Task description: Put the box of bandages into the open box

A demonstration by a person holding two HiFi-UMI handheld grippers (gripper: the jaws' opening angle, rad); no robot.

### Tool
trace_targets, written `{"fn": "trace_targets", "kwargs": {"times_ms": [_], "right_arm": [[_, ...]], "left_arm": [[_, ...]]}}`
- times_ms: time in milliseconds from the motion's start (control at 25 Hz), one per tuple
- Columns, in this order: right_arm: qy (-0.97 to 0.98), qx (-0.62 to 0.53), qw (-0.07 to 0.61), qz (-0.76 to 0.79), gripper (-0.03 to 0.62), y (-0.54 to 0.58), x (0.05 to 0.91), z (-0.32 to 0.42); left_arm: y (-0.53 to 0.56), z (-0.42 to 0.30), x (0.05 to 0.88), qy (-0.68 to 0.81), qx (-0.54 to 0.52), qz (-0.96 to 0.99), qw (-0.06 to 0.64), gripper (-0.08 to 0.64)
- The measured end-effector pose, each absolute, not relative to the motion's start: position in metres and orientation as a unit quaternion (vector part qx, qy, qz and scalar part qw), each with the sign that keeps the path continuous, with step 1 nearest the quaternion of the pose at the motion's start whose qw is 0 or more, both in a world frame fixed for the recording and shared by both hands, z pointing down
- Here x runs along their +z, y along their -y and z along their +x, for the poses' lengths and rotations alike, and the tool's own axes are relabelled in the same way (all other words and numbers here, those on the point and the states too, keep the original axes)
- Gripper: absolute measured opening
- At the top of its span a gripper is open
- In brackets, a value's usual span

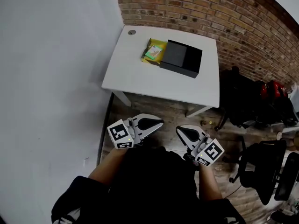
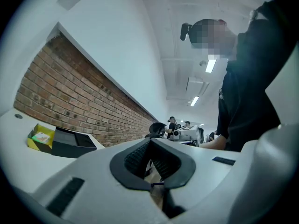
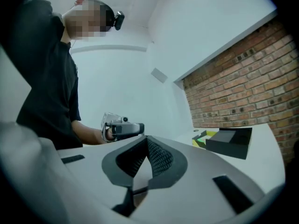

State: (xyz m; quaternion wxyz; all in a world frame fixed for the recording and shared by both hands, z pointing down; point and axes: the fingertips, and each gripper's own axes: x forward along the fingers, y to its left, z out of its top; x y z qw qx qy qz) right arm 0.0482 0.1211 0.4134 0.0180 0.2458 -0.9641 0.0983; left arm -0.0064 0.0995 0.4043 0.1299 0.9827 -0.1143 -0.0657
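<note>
A white table (image 1: 140, 78) stands ahead by the brick wall. On its far side lies a yellow box (image 1: 157, 45) with a green and white pack (image 1: 153, 53) on it. A black box (image 1: 181, 58) with an open top sits right beside it. The left gripper view shows the yellow box (image 2: 39, 138) and the black box (image 2: 70, 143) far off. Both grippers hang close to my body, well short of the table. My left gripper (image 1: 158, 123) and right gripper (image 1: 181, 131) are shut and hold nothing. Their pads meet at the tips (image 2: 150, 142) (image 3: 147, 139).
A white wall (image 1: 51, 78) runs along the left, and a brick wall (image 1: 210, 13) stands behind the table. Black bags (image 1: 243, 101) and an office chair (image 1: 266, 167) crowd the right side. Wooden floor (image 1: 173, 111) lies between me and the table.
</note>
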Motion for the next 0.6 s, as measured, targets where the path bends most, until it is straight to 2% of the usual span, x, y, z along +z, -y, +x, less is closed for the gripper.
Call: {"fn": "trace_targets", "kwargs": {"times_ms": [200, 600], "right_arm": [[0.965, 0.120, 0.019, 0.231, 0.006, -0.151, 0.436, 0.072], [0.980, 0.094, 0.003, 0.175, 0.006, -0.179, 0.426, 0.042]], "left_arm": [[-0.135, -0.005, 0.411, 0.150, -0.041, 0.979, 0.129, 0.014], [-0.146, -0.035, 0.407, 0.194, -0.011, 0.974, 0.120, 0.014]]}}
